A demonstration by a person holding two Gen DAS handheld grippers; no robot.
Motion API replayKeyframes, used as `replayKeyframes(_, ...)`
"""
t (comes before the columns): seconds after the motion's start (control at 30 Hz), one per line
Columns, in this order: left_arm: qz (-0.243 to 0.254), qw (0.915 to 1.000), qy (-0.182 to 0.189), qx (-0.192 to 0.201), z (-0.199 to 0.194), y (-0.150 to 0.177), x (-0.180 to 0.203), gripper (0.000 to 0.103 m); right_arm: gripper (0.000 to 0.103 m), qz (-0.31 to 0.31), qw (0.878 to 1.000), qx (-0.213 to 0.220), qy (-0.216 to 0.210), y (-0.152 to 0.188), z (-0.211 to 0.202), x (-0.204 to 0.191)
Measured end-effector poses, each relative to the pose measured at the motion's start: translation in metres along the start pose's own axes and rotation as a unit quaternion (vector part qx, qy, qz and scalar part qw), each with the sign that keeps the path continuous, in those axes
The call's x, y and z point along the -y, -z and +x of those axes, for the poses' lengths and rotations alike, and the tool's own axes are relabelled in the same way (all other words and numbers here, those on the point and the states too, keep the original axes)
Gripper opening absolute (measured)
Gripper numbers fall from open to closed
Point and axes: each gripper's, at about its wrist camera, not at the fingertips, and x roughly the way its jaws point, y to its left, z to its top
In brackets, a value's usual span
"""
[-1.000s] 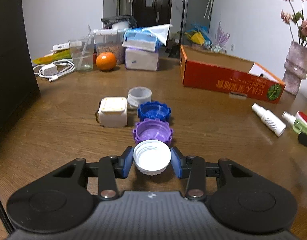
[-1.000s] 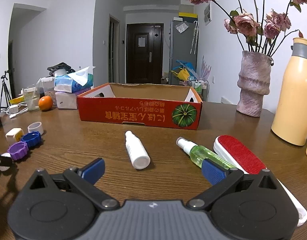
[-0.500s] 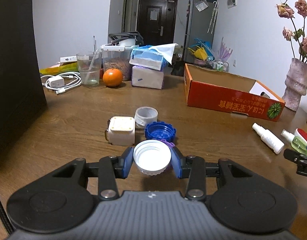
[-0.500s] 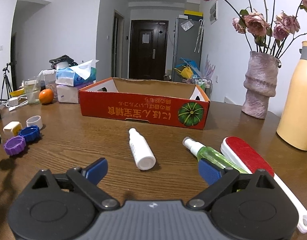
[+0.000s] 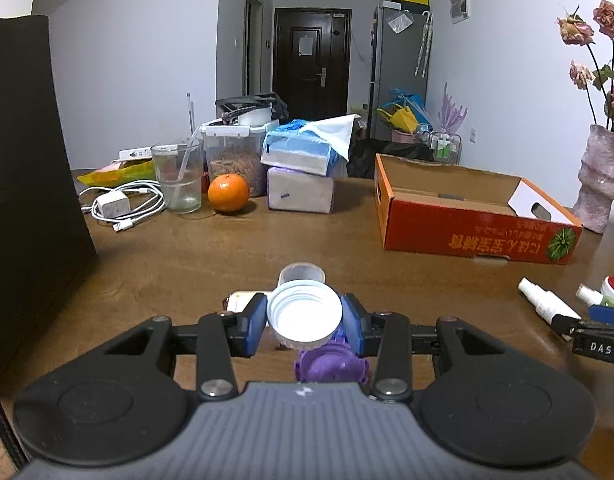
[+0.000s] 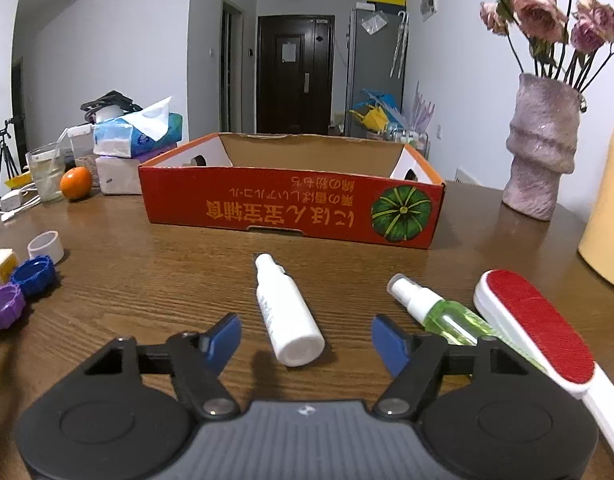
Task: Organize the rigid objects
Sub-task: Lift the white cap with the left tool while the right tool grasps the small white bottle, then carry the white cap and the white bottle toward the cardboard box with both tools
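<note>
A white cap (image 5: 305,312) was pinched between the pads of the left hand-held gripper (image 5: 305,316), open side up and clear of the worktop (image 5: 227,256). Below it a purple cap (image 5: 331,364) was seen on the worktop, with a clear cap (image 5: 301,273) and part of a cream block (image 5: 243,300) just beyond. In the right wrist view the purple cap (image 6: 3,306), a blue cap (image 6: 34,275), the clear cap (image 6: 46,245) and the cream block (image 6: 2,263) were grouped near the left edge of the worktop (image 6: 167,264).

The right hand-held gripper (image 6: 305,338) was being closed, its jaws spread on either side of a white bottle (image 6: 287,312) lying on its side; the pads were not pressed on it. Just to the right a green spray bottle (image 6: 435,312) and a red lint brush (image 6: 535,320) were laid. A red box (image 6: 291,204) stood open farther back, mid-worktop, apart from the bottles.
</note>
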Motion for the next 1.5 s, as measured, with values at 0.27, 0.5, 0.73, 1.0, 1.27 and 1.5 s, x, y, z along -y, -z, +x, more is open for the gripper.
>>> replayKeyframes(0.27, 0.001, 0.9999, 0.005, -0.010, 0.016, -0.006, 0.006, 0.041, 0.047, 0.003, 1.000, -0.017, -0.004, -0.008, 0.019, -0.004)
replayKeyframes(0.5, 0.006, 0.9998, 0.015, -0.008, 0.020, -0.010, 0.016, 0.041, 0.027, -0.024, 0.999, -0.036, 0.012, -0.011, 0.028, -0.021)
replayKeyframes(0.73, 0.001, 0.9998, 0.019, -0.006, 0.023, -0.014, 0.025, 0.041, 0.027, -0.023, 0.999, -0.026, 0.011, -0.016, 0.024, -0.026)
replayKeyframes(1.0, -0.004, 0.9996, 0.027, -0.005, 0.025, -0.021, 0.043, 0.041, 0.027, -0.005, 1.000, 0.003, 0.003, -0.025, 0.012, -0.021)
replayKeyframes(1.27, -0.014, 0.9992, 0.038, 0.005, 0.028, -0.035, 0.068, 0.041, 0.027, 0.012, 0.999, 0.032, -0.001, -0.038, 0.003, -0.012)
replayKeyframes(1.5, -0.009, 0.9990, 0.041, 0.016, 0.035, -0.045, 0.093, 0.041, 0.027, 0.032, 0.998, 0.054, -0.008, -0.050, -0.001, -0.002)
